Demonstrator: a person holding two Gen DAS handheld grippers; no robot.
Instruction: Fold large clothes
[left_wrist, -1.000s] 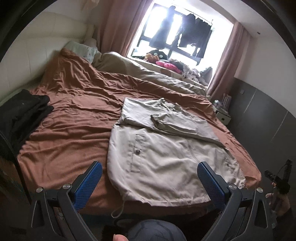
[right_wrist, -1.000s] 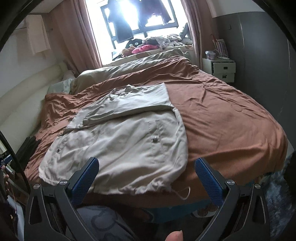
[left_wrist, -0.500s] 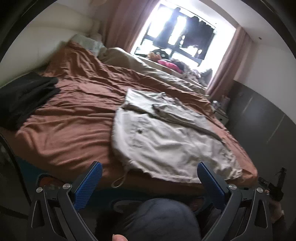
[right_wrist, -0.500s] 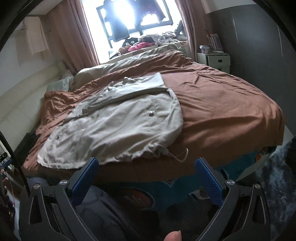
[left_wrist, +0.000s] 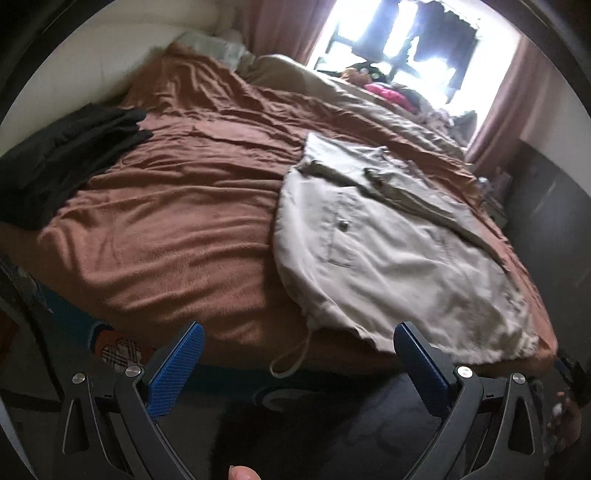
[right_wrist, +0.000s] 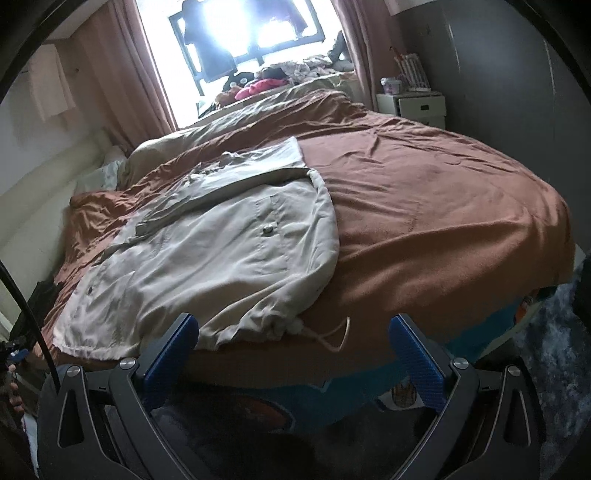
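A: Beige jacket (left_wrist: 388, 251) lies flat on the bed (left_wrist: 177, 221), at the foot-end edge, collar end toward the window (right_wrist: 243, 40). No brand, label or text readable anywhere.

B: Hidden bits?

A: Sleeve (left_wrist: 413, 192) is folded diagonally across the chest, so the fabric under it is covered. Hem is gathered and a drawcord loop (left_wrist: 291, 354) hangs over the bed edge. One snap (right_wrist: 266, 229) shows on the pocket. Window is blown out; dark garments hanging there are only silhouettes. Black clothes (left_wrist: 62, 155) at the headboard side of the bed are too dark to identify.

B: Tools?

A: Left hand-held gripper (left_wrist: 295, 363) spread wide, holding nothing, off the foot of the bed below the hem. Right hand-held gripper (right_wrist: 293, 354) likewise spread and empty, just short of the hem and cord.
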